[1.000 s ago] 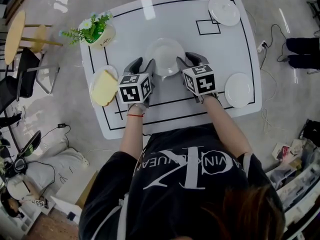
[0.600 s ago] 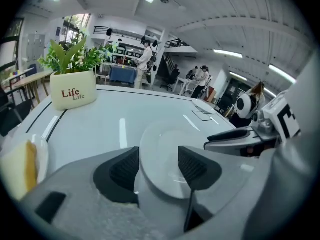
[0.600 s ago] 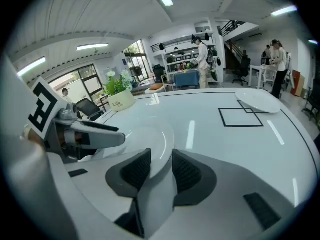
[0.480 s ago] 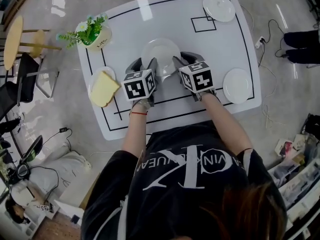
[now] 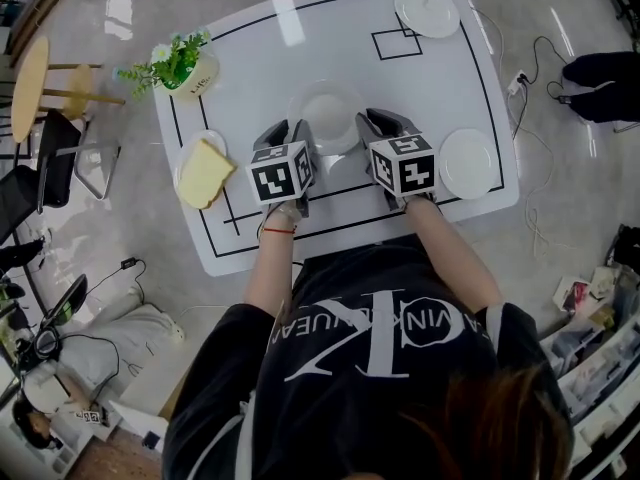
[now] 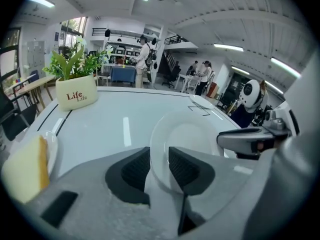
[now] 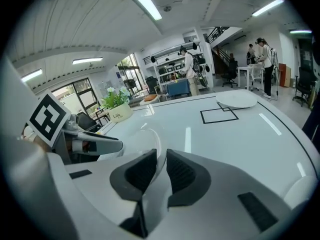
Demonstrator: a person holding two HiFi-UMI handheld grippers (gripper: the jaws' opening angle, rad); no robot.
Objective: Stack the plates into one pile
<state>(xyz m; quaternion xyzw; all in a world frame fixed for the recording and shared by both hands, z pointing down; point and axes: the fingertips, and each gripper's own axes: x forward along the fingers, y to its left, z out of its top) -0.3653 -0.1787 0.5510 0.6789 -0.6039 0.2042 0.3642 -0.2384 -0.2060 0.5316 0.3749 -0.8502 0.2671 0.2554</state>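
A white plate [image 5: 328, 116] lies in the middle of the white table [image 5: 260, 58], with a gripper at each side of its near rim. My left gripper [image 5: 295, 130] has just been closing, and its pads grip the plate's left rim [image 6: 192, 134]. My right gripper [image 5: 378, 121] has also just been closing, and the plate's right rim [image 7: 145, 139] stands between its pads. In the left gripper view the plate looks tilted up. A second plate [image 5: 427, 10] sits at the far right corner and a third [image 5: 468, 164] at the right edge.
A small plate with a slice of bread [image 5: 203, 173] lies at the table's left. A potted plant [image 5: 182, 63] stands at the far left corner. Black lines and a taped square [image 5: 396, 43] mark the tabletop. Cables and chairs lie on the floor around.
Both grippers stood wide on either side of the centre plate; now their jaws have narrowed onto its rim. The right gripper has shifted a little.
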